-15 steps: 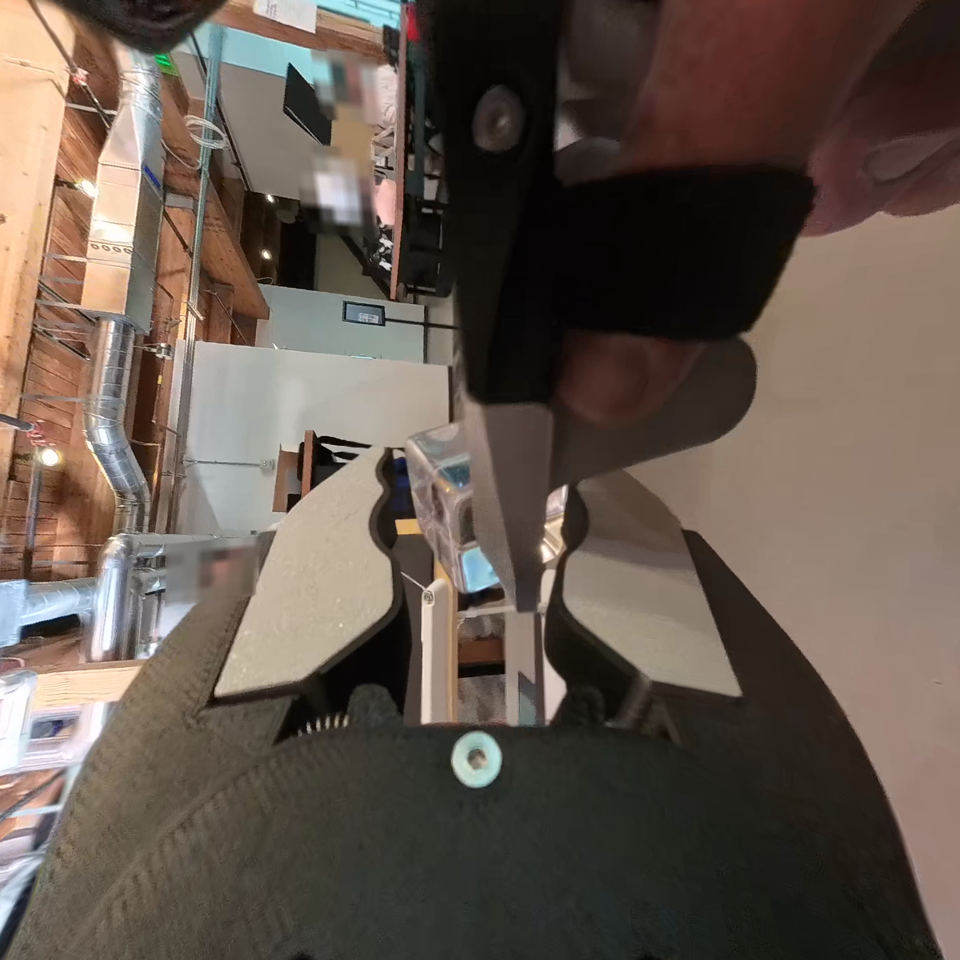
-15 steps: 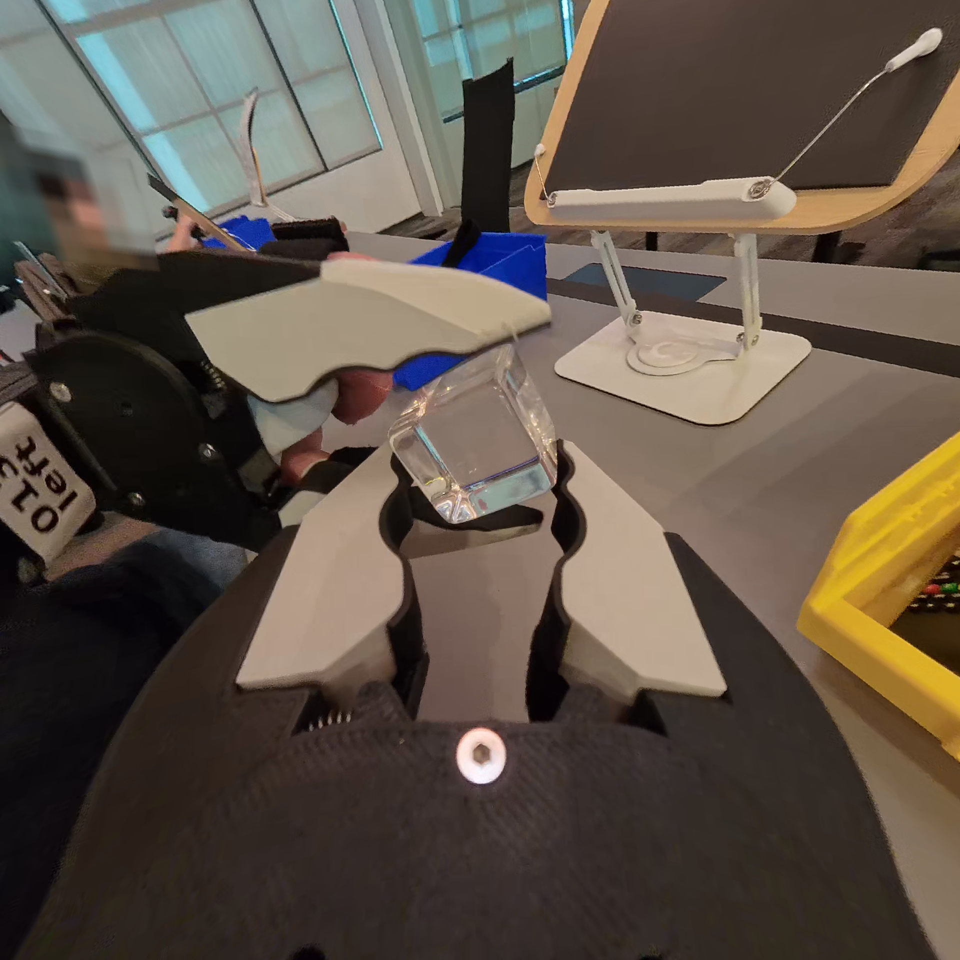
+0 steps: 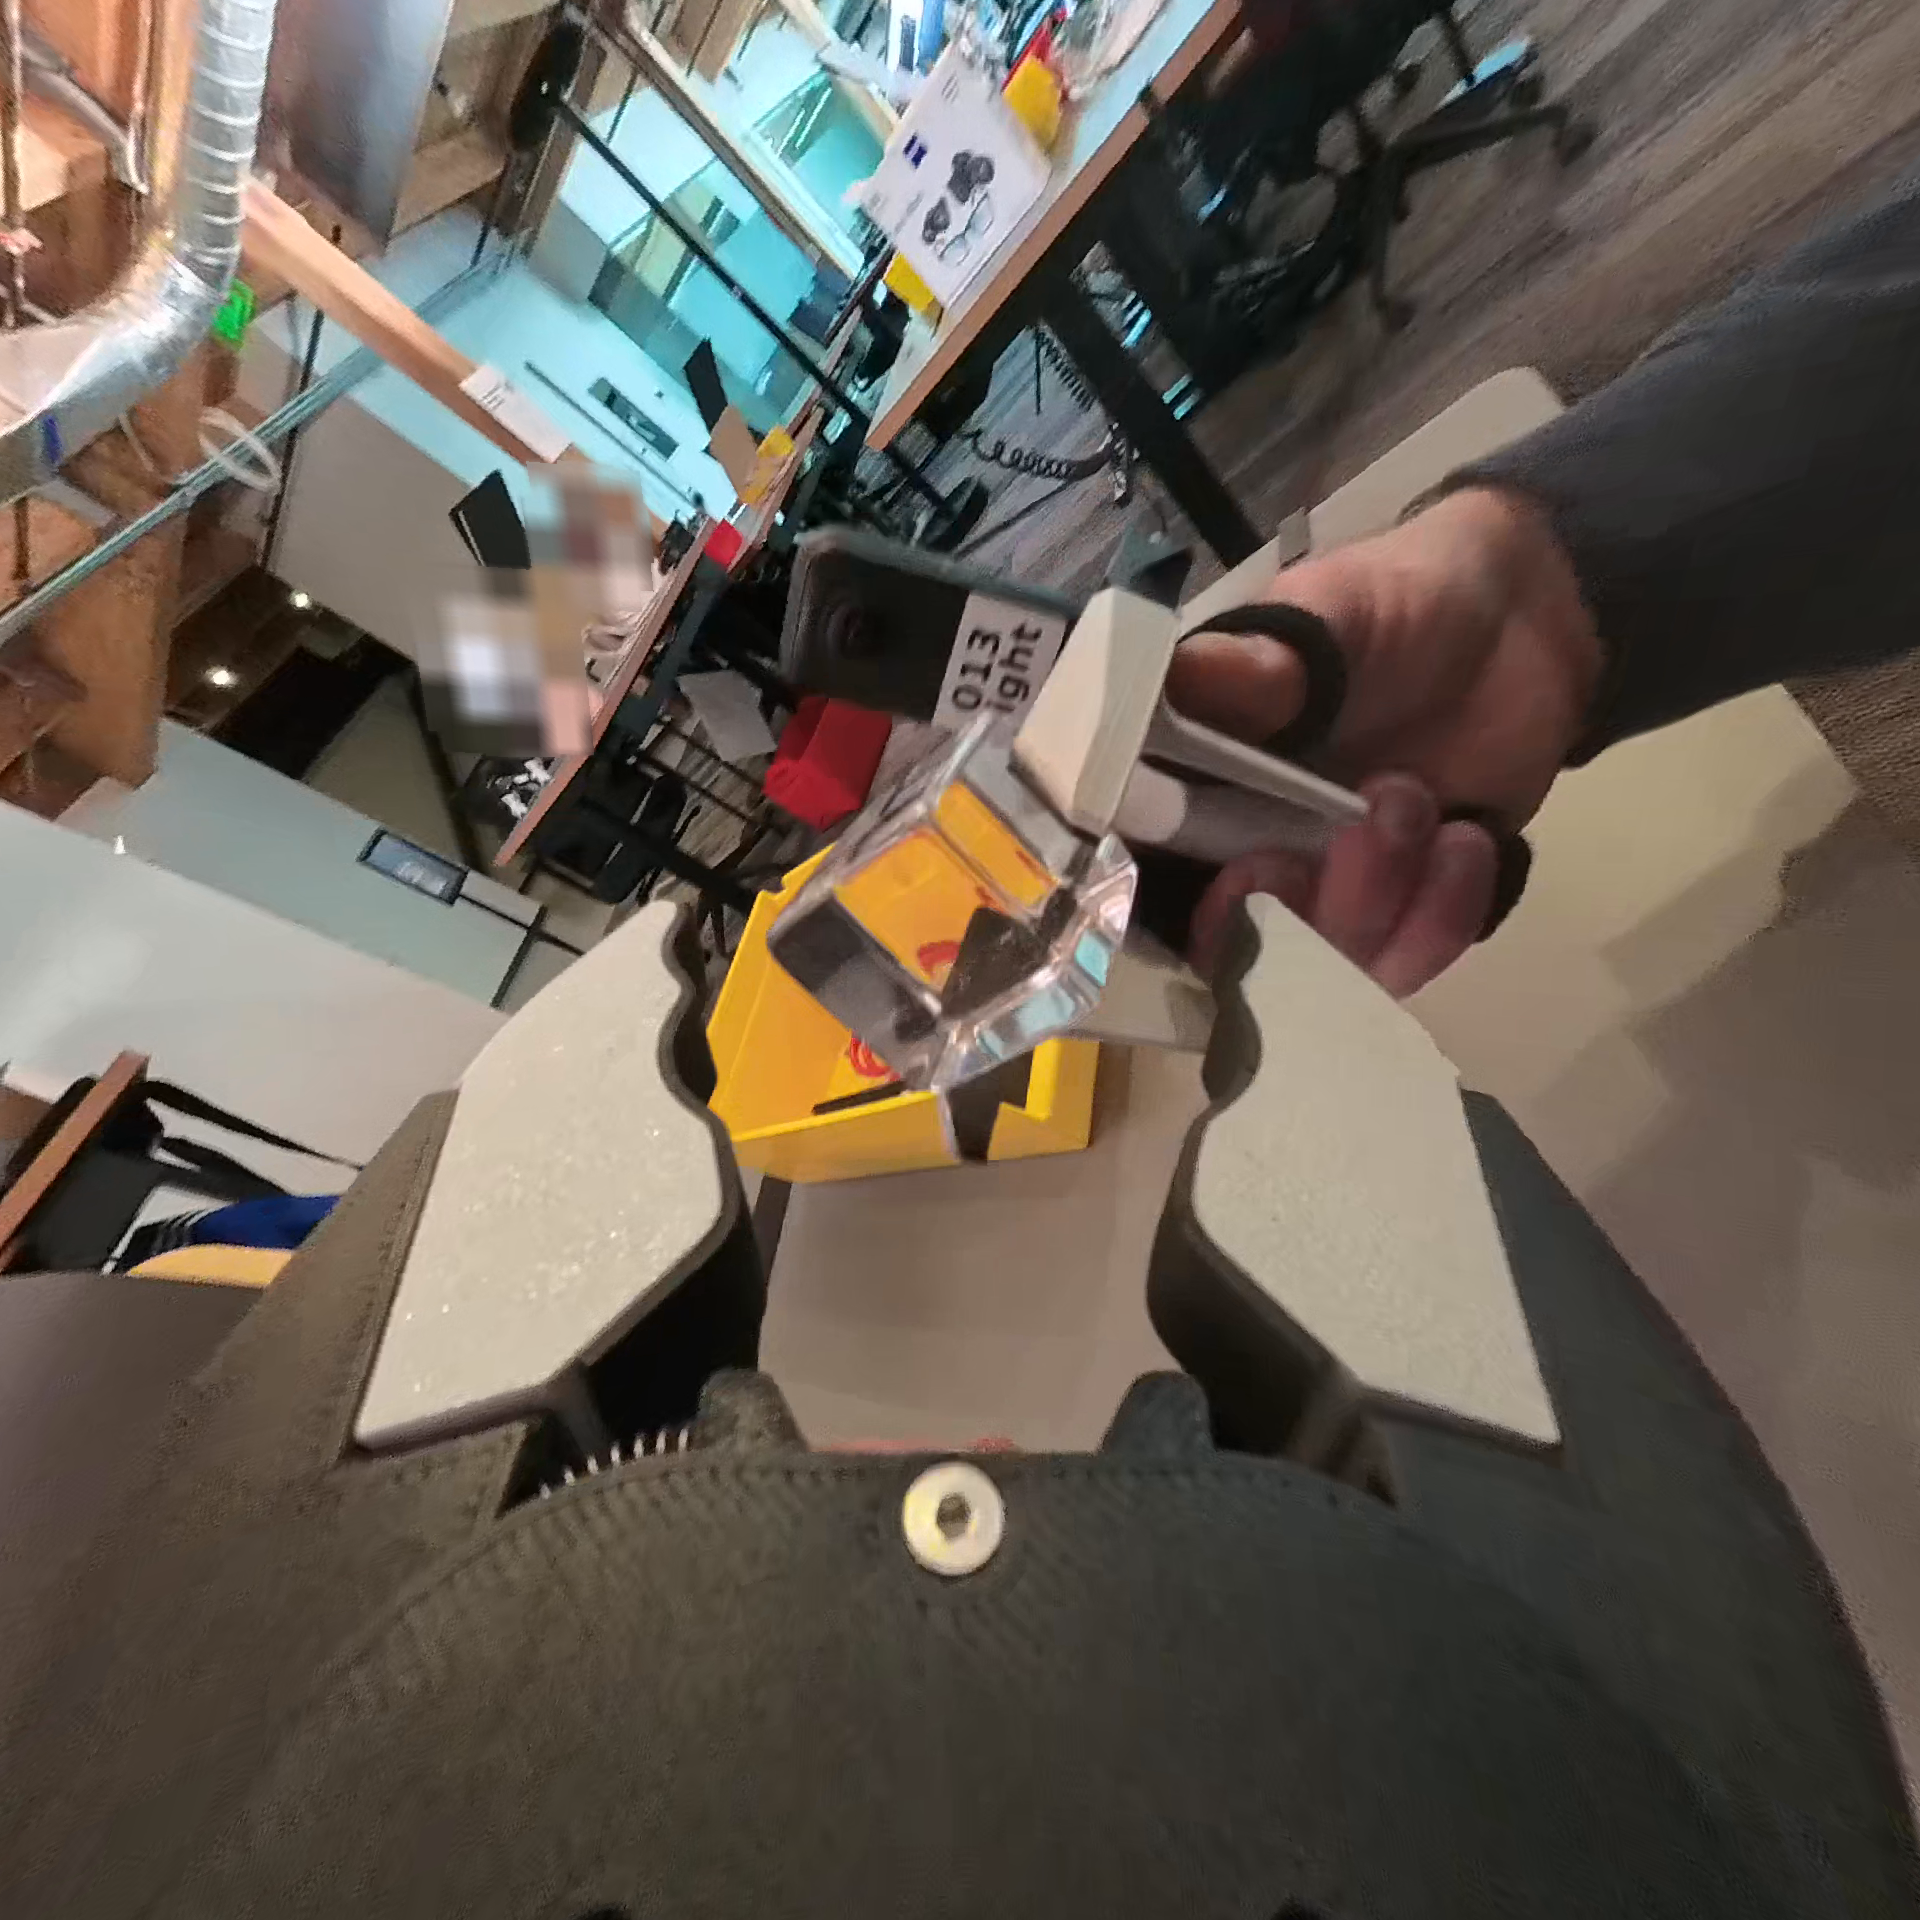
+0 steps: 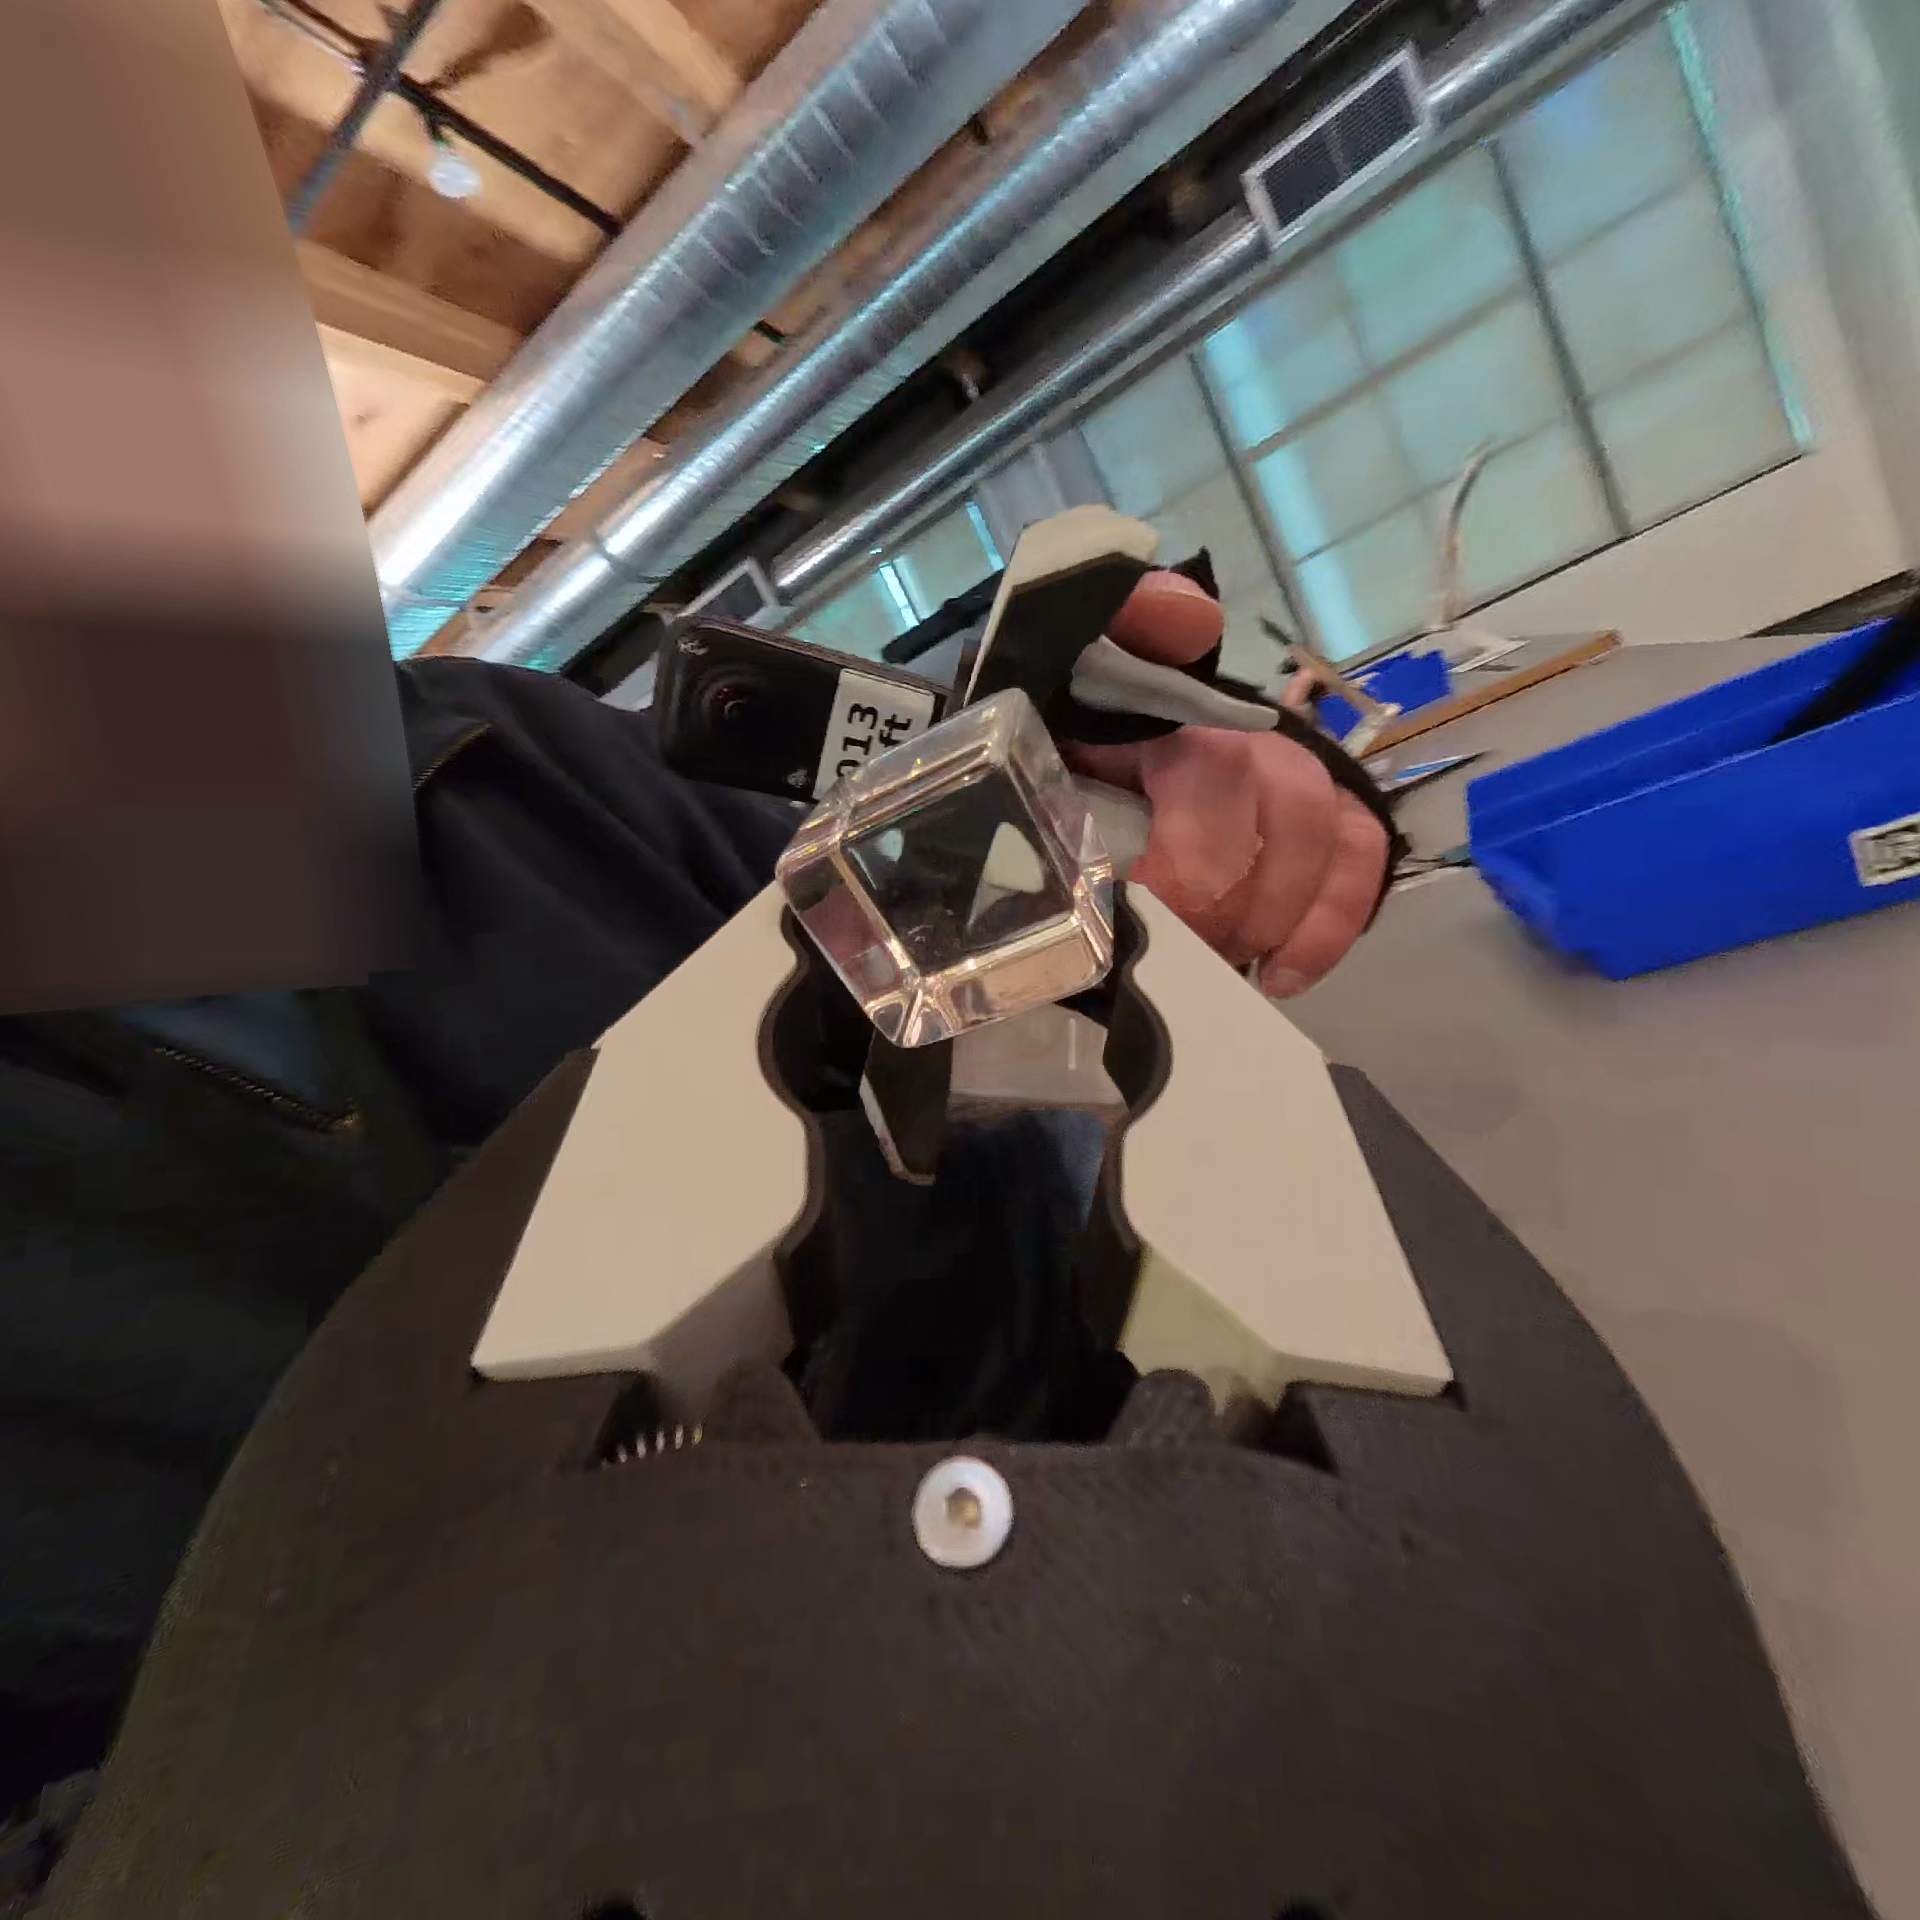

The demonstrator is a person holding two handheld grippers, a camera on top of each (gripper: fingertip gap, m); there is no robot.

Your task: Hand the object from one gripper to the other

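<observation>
A clear acrylic cube (image 4: 945, 883) sits between the tips of my right gripper (image 4: 951, 914), which is shut on it and holds it in the air. In the left wrist view the cube (image 3: 956, 935) lies between the spread fingertips of my left gripper (image 3: 956, 925), which is open, with a gap showing on each side of the cube. The right gripper's fingers (image 3: 1101, 717) reach in from the upper right and clamp the cube. In the right wrist view the left gripper's fingers (image 4: 1081, 551) straddle the cube above and below.
A yellow bin (image 3: 800, 1049) stands on the grey table (image 4: 1558, 1143) behind the cube. A blue bin (image 4: 1662, 831) is at the right. The person's hands (image 3: 1434, 727) and dark jacket (image 4: 520, 831) are close behind the grippers. Less than 4 cm separates the two grippers' tips.
Both grippers have swung and tilted, so both views have turned. The cube stays in the right gripper. The left gripper's fingers now stand wider apart around it.
</observation>
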